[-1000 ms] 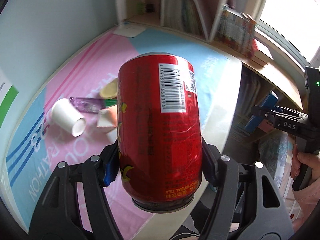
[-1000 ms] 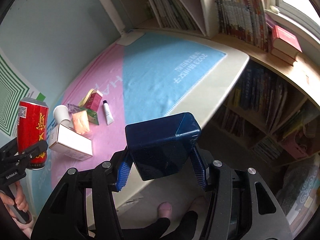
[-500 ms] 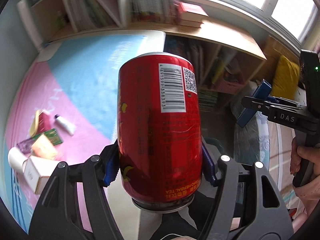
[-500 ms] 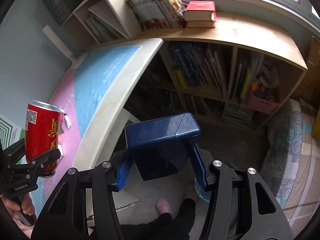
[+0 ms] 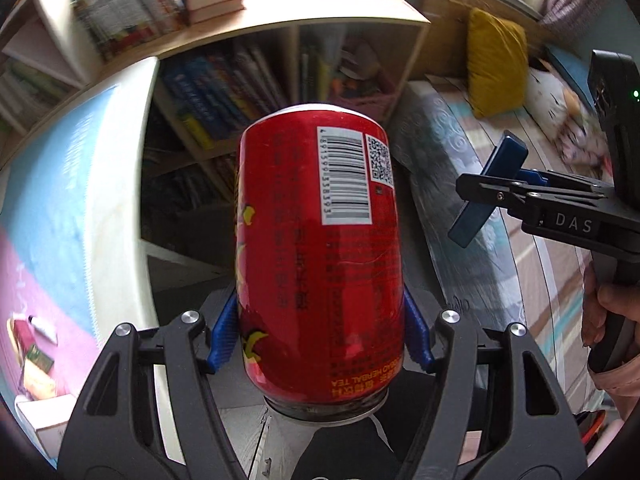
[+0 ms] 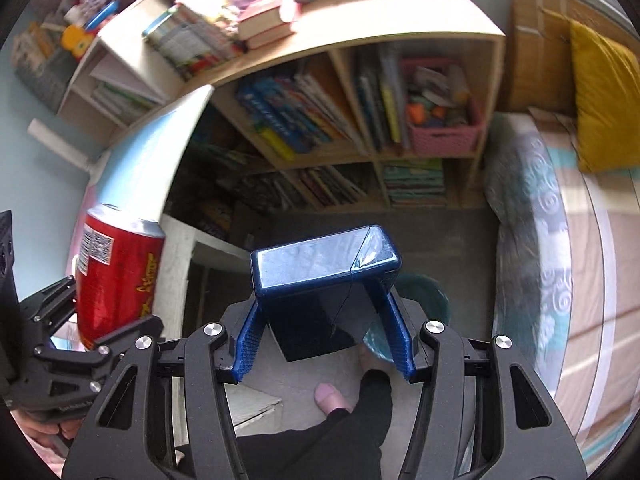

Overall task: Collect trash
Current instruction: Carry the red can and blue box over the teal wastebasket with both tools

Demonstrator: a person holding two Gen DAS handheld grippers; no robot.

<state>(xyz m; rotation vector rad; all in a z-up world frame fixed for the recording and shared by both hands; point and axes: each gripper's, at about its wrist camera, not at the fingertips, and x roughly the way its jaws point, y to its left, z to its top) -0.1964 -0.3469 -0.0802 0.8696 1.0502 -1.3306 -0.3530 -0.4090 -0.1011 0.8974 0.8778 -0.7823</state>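
Note:
My left gripper [image 5: 320, 336] is shut on a red herbal tea can [image 5: 320, 248], held upright in the air off the desk's edge; the can also shows in the right wrist view [image 6: 116, 272]. My right gripper [image 6: 324, 340] is shut on a dark blue box [image 6: 324, 280]; the box also shows at the right of the left wrist view [image 5: 488, 188]. A teal bin [image 6: 424, 300] stands on the floor just behind and below the blue box, mostly hidden by it. Leftover trash [image 5: 32, 356] lies on the pink part of the desk mat at far left.
The white desk edge [image 5: 120, 216] curves along the left. A low bookshelf [image 6: 360, 128] full of books and a pink basket [image 6: 444, 136] stands ahead. A bed [image 6: 560, 280] with a yellow cushion [image 6: 600, 100] is on the right. My feet [image 6: 332, 396] are on the floor below.
Both grippers have swung right, away from the desk toward the floor and bed, each still holding its item. The teal bin has come into the right wrist view.

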